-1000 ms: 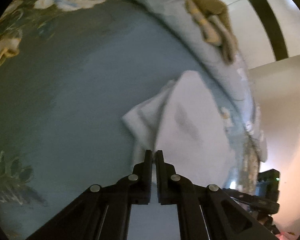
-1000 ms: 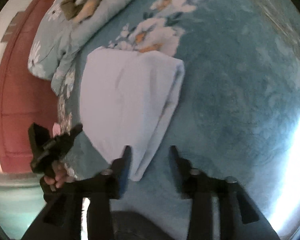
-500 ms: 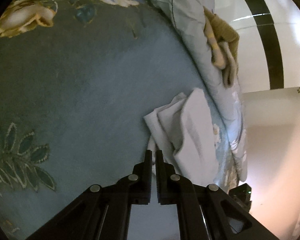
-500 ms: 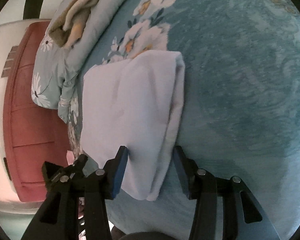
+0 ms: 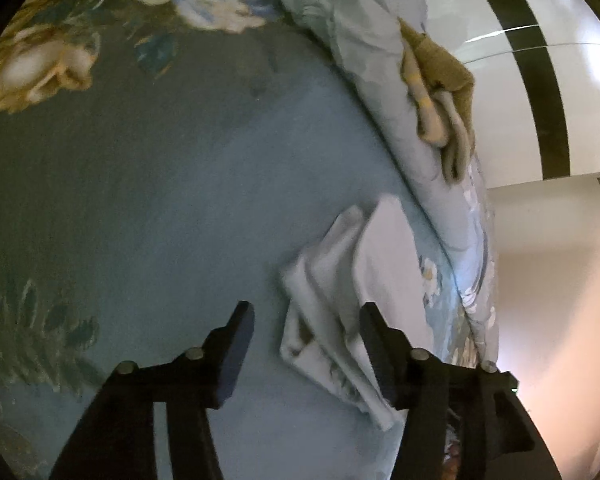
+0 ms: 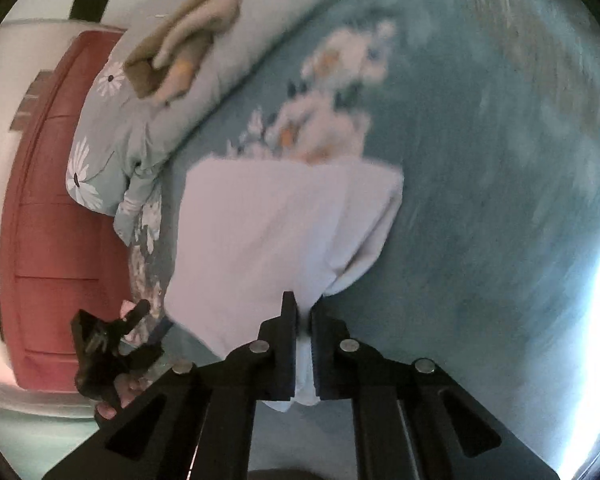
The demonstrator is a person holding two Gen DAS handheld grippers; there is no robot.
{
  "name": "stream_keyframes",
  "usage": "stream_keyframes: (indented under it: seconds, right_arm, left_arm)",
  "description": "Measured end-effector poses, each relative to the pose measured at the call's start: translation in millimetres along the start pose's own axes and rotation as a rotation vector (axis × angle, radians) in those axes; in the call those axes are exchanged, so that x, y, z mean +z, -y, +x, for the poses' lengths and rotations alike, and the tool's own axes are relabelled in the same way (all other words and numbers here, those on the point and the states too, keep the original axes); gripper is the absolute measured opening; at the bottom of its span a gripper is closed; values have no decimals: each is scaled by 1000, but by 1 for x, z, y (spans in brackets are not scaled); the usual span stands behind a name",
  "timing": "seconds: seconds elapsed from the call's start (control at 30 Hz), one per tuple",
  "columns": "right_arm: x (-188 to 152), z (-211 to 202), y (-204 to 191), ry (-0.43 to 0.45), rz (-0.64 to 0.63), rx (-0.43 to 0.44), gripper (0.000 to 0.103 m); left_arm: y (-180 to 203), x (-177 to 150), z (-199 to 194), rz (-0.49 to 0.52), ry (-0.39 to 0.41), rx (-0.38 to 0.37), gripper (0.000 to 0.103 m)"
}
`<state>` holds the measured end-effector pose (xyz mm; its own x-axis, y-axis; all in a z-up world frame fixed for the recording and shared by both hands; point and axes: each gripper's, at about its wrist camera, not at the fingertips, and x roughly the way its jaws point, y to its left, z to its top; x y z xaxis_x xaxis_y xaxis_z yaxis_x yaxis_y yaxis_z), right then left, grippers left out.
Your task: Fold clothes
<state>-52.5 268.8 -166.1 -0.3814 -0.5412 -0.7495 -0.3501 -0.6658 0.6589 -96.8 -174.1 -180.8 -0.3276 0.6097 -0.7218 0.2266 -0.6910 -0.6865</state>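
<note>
A folded white garment (image 6: 284,236) lies on the teal floral bedspread (image 6: 480,200). My right gripper (image 6: 303,312) is shut on the garment's near edge, with white cloth bunched between its fingers. In the left wrist view the same garment (image 5: 340,300) shows its stacked folded layers, and my left gripper (image 5: 306,316) is open, its fingers straddling the near end of the folds without holding them. The left gripper also shows in the right wrist view (image 6: 112,344), at the bed's edge.
A rolled pale floral duvet (image 5: 380,60) runs along the bed's far side, with a tan and beige garment (image 5: 440,92) lying on it. A red cabinet (image 6: 56,216) stands beside the bed. The wall with a dark stripe (image 5: 540,80) is behind.
My left gripper has opened and let go of the garment. My right gripper has closed on the garment's near edge.
</note>
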Motion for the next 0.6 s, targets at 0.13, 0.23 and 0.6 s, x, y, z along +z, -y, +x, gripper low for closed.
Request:
stream_keyframes:
  seconds: [0.13, 0.23, 0.6]
  right_arm:
    - [21, -13, 13, 24, 1, -38, 5]
    - [23, -11, 21, 9, 27, -25, 4]
    - [13, -13, 46, 4, 112, 68, 33]
  left_arm:
    - [13, 16, 22, 32, -48, 12, 67]
    - [24, 19, 46, 71, -125, 11, 67]
    - [41, 15, 83, 132, -243, 15, 74]
